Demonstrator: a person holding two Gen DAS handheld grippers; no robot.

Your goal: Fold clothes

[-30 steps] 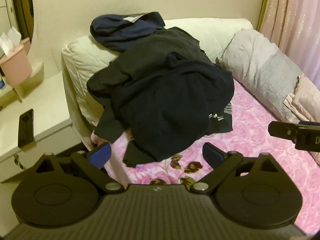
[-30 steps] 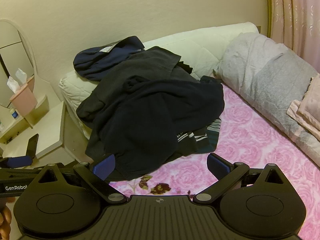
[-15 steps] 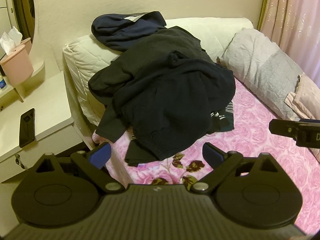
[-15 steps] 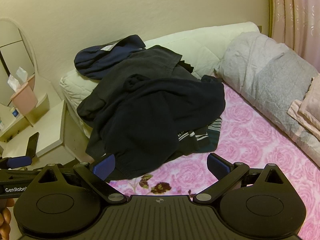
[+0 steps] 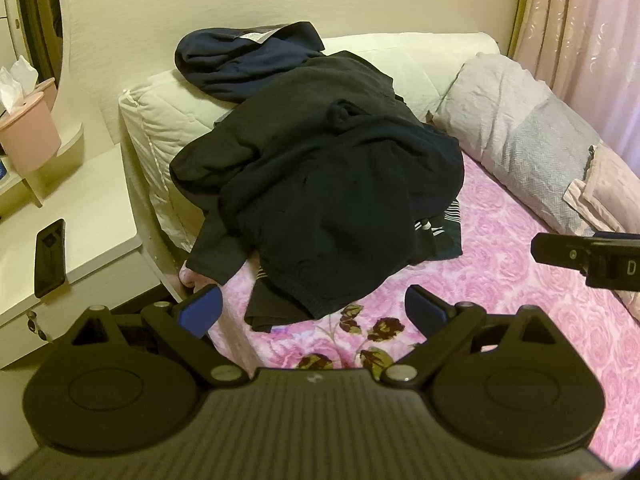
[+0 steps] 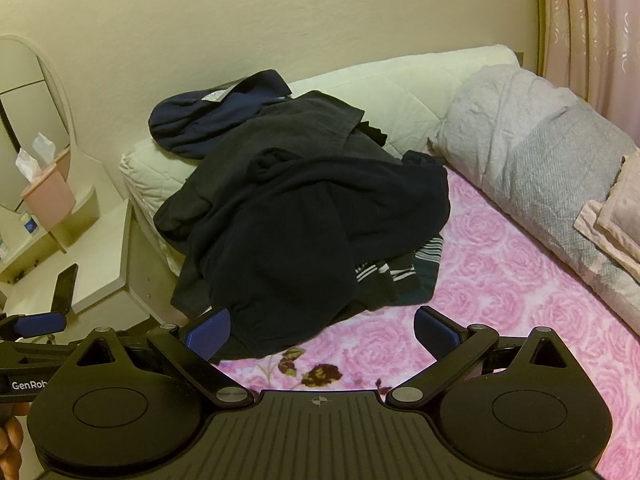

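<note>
Clothes pile (image 5: 320,184) sits unfolded on the pink rose-print bedspread (image 5: 500,280), at the head end of the bed, leaning up onto the cream quilted pillow (image 5: 160,120). Long axis runs from the pillow down toward the cameras; in the left wrist view the bottom hem of the top garment points at the gripper. Top layer is a black sweatshirt (image 6: 304,232), crumpled, one sleeve hanging off the bed's left edge. Under it a charcoal garment (image 6: 296,128), and furthest back a navy piece (image 5: 240,60) with a pale neck label showing. A dark striped item (image 6: 400,268) pokes out at the pile's right side. Another black scrap (image 5: 272,312) lies flat under the hem.

Room: cream wall, pink curtain (image 5: 580,20) at right, rolled grey blanket (image 6: 540,160) along the far side of the bed, folded pale pink fabric (image 6: 616,208) on it. Beside the bed a white nightstand (image 5: 80,200) with a black phone (image 5: 50,256) lying flat, a pink tissue box (image 5: 28,136) and an oval mirror behind it.

Left gripper (image 5: 316,312) hovers just short of the hem, blue pads spread wide, nothing between them. Right gripper (image 6: 320,332) is likewise spread and empty, near the pile's lower edge, not touching. Each gripper shows at the edge of the other's view.
</note>
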